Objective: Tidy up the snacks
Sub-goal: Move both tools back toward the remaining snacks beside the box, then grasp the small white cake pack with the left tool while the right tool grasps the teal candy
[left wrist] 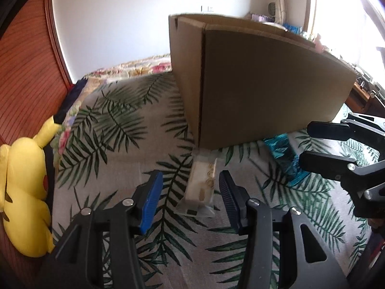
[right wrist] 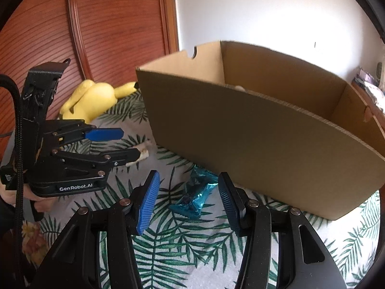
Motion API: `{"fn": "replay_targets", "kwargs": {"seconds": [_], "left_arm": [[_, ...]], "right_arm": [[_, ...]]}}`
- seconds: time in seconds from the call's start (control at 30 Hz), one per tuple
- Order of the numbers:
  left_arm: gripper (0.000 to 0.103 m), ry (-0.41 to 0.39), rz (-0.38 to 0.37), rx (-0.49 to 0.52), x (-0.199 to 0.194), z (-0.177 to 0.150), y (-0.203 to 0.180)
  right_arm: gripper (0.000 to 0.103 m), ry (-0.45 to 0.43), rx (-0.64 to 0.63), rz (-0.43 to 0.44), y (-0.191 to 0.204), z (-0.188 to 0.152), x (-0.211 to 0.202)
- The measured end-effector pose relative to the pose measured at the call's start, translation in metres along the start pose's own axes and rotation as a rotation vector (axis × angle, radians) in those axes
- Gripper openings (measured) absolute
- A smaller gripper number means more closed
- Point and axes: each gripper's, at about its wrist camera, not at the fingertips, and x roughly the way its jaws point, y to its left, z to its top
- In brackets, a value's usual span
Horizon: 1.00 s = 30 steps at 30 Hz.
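We find a large open brown cardboard box (right wrist: 252, 130) standing on a leaf-printed bedspread (left wrist: 120, 144), its near wall just behind both snacks. A pale cream rectangular plastic-wrapped snack (left wrist: 201, 190) lies flat before the box corner, framed by the left gripper (left wrist: 190, 202), jaws parted and clear of it. A crinkled blue foil snack packet (right wrist: 195, 197) lies between the right gripper (right wrist: 189, 202) jaws, likewise parted, not touching. A soft yellow plush toy (left wrist: 24, 192) rests against a ribbed reddish wooden panel (right wrist: 108, 24), well apart.
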Motion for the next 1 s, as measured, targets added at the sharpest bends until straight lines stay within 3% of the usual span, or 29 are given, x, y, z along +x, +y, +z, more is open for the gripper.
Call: {"fn": "replay_targets", "kwargs": {"seconds": [0.4,0.63,1.0], "left_arm": [[0.048,0.024,0.005,0.008,0.008,-0.001,-0.002],[0.023,0.015,0.01,0.035,0.005,-0.003,-0.009],[0.02,0.003,-0.002,0.031,-0.012,-0.013,-0.027]], "right_arm": [[0.045,0.109,0.026,-0.006,-0.005,-0.003,0.04],[0.031,0.114,-0.017,-0.047,-0.003,-0.006,0.036],[0.021,0.098,-0.025,-0.036,-0.005,-0.023,0.015]]}}
